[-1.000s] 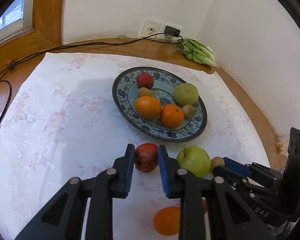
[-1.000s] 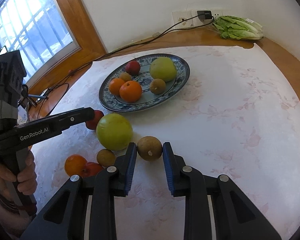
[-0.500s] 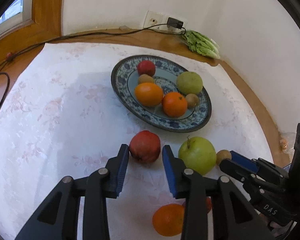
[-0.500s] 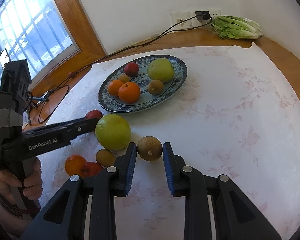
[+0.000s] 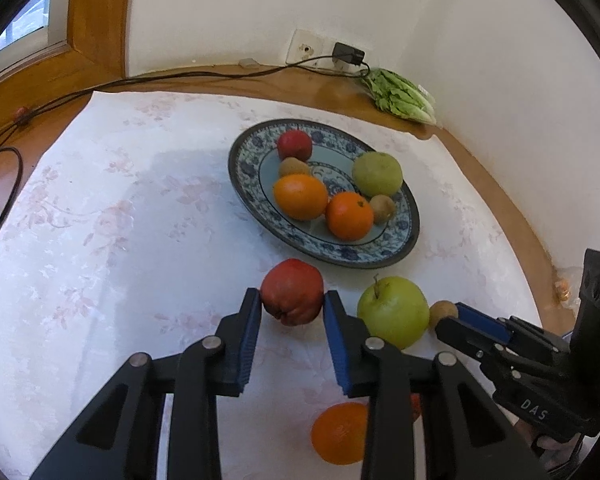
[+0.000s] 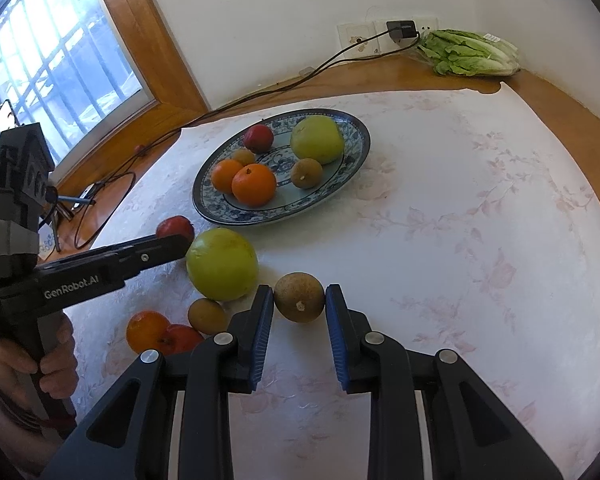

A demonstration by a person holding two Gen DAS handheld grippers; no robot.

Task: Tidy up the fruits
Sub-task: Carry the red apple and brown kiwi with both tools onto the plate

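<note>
Red apple point(image 5: 292, 291) sits between the blue pads of the left tool point(image 5: 292, 306), both pads touching its sides: pinched. It is just short of the near rim of the plate point(image 5: 410, 240); whether it still bears on the cloth cannot be told.

Brown round fruit point(image 6: 299, 297) sits between the pads of the right tool point(image 6: 299, 305), pads against its flanks: pinched, low over the white flowered cloth point(image 6: 460, 240).

Green apple point(image 5: 393, 312) lies on the cloth between the two tools, just beside the red apple and touching the brown fruit's neighbourhood on the other side. Nearer the person: a second small brown fruit point(image 6: 207, 316), an orange point(image 6: 147, 330) and a red fruit point(image 6: 184, 338) touching it.

Blue-patterned plate holds six pieces: red apple point(image 5: 294, 145) at the far side, large green fruit point(image 5: 377, 174), two oranges point(image 5: 300, 197) point(image 5: 349, 215) side by side, two small brown fruits point(image 5: 293, 167) point(image 5: 382, 208).

Cloth covers a wooden counter point(image 6: 560, 104). Bagged lettuce point(image 6: 470, 54) in the far corner by the wall socket point(image 6: 358, 38), a black plug and cable point(image 6: 260, 90) running off along the counter toward the window point(image 6: 52, 64).
</note>
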